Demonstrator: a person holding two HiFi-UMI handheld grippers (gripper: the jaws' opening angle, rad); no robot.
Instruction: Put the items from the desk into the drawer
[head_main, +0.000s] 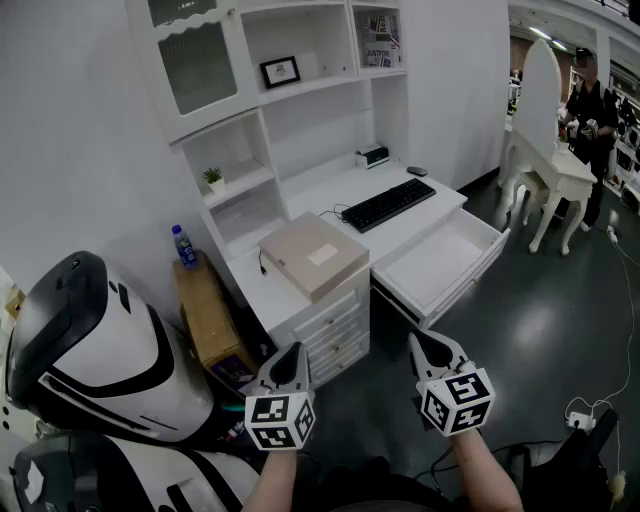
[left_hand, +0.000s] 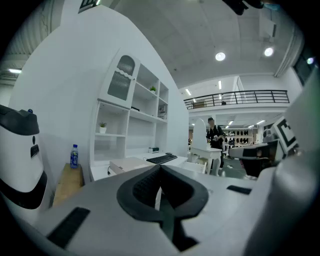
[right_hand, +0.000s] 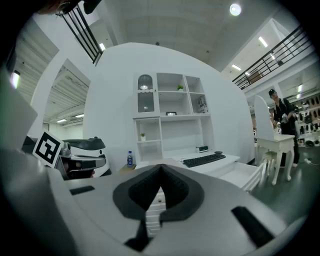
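Note:
On the white desk (head_main: 400, 235) lie a black keyboard (head_main: 388, 204), a beige flat box (head_main: 313, 255), a small black mouse (head_main: 417, 171) and a small device (head_main: 372, 155) at the back. The wide drawer (head_main: 440, 262) under the keyboard stands pulled out and looks empty. My left gripper (head_main: 293, 352) and right gripper (head_main: 424, 345) hover side by side in front of the desk, well short of it. Both are shut with nothing between the jaws. The keyboard (right_hand: 202, 160) and drawer (right_hand: 245, 174) also show in the right gripper view, and the box (left_hand: 131, 164) in the left gripper view.
A blue-capped bottle (head_main: 183, 245) stands on a wooden crate (head_main: 210, 312) left of the desk. A big white and black machine (head_main: 90, 350) fills the lower left. A person (head_main: 592, 105) stands by a white dressing table (head_main: 548, 165) at the right. Cables (head_main: 583, 415) lie on the dark floor.

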